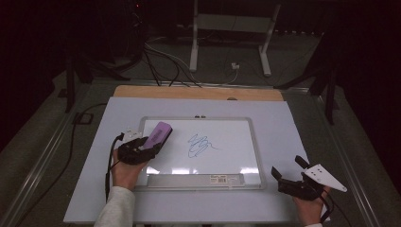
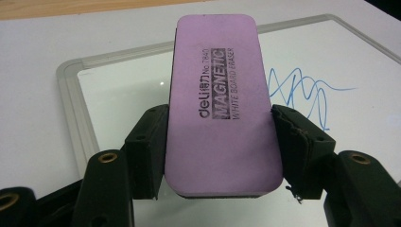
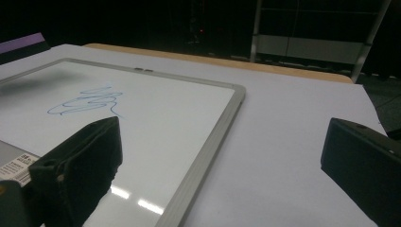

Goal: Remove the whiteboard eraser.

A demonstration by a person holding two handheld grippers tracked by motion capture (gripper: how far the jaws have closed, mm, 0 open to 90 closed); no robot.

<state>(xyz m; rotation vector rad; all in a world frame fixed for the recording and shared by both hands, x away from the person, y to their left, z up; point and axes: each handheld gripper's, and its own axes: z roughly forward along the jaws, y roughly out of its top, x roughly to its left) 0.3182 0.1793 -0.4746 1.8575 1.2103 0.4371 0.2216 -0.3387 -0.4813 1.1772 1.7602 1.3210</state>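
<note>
A purple magnetic whiteboard eraser (image 1: 158, 134) (image 2: 222, 104) is clamped between the jaws of my left gripper (image 1: 150, 143) (image 2: 220, 151), held over the left part of the whiteboard (image 1: 236, 142) (image 2: 118, 90). A blue scribble (image 1: 201, 144) (image 2: 302, 92) (image 3: 87, 101) sits near the board's middle, to the right of the eraser. My right gripper (image 1: 289, 168) (image 3: 222, 156) rests open off the board's lower right corner, with nothing between its jaws. The eraser's end (image 3: 21, 45) shows at the far left of the right gripper view.
The whiteboard (image 3: 142, 113) lies on a pale sheet (image 1: 293, 123) covering a wooden table (image 1: 198, 92). A barcode label (image 1: 227, 178) sits on the board's bottom tray. A metal stand (image 1: 231, 28) and cables (image 1: 161, 61) lie on the floor beyond the table.
</note>
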